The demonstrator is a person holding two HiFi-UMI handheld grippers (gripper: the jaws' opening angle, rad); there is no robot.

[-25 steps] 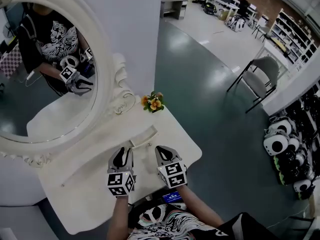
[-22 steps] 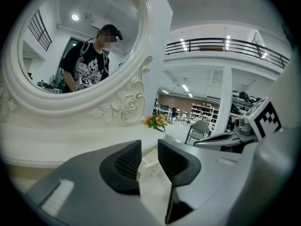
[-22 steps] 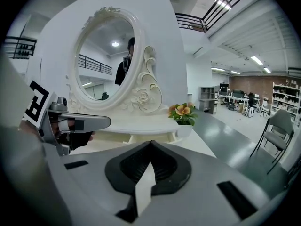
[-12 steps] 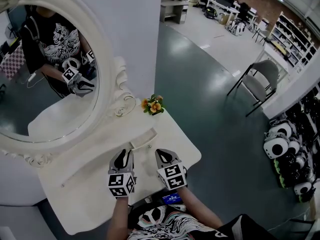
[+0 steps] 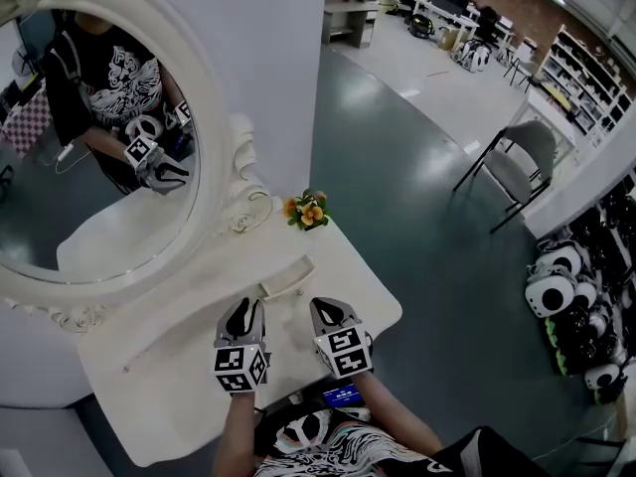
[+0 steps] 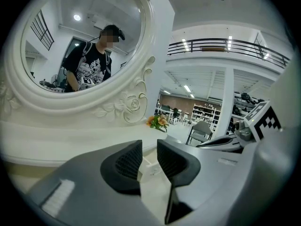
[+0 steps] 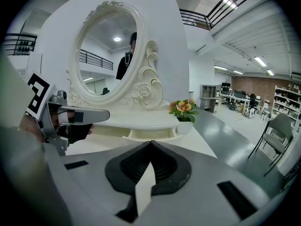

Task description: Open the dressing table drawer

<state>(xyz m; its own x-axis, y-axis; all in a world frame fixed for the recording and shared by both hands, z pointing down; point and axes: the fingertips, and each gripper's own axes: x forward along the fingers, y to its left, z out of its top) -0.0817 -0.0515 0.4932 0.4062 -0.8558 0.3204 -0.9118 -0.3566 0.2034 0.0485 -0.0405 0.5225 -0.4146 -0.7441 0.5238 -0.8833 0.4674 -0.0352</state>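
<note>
Head view: left gripper [image 5: 242, 308] (jaws narrowly apart) and right gripper [image 5: 324, 306] (jaws together) hover above the dressing table [image 5: 164, 391] edge.

A glossy grey-green floor [image 5: 397, 167] runs from a plain white wall [image 5: 273, 48] past a grey black-legged chair [image 5: 517, 157] to open storage shelves [image 5: 586, 68], under white ceiling strip lights [image 7: 260, 60].

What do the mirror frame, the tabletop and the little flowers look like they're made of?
Mirror frame: cream-painted carved wood or moulded resin; scrolls and a rose stand in relief.
Tabletop: likely painted wood or board, smooth, matte cream.
Flowers: possibly artificial, fabric or plastic; too small to tell.
</note>
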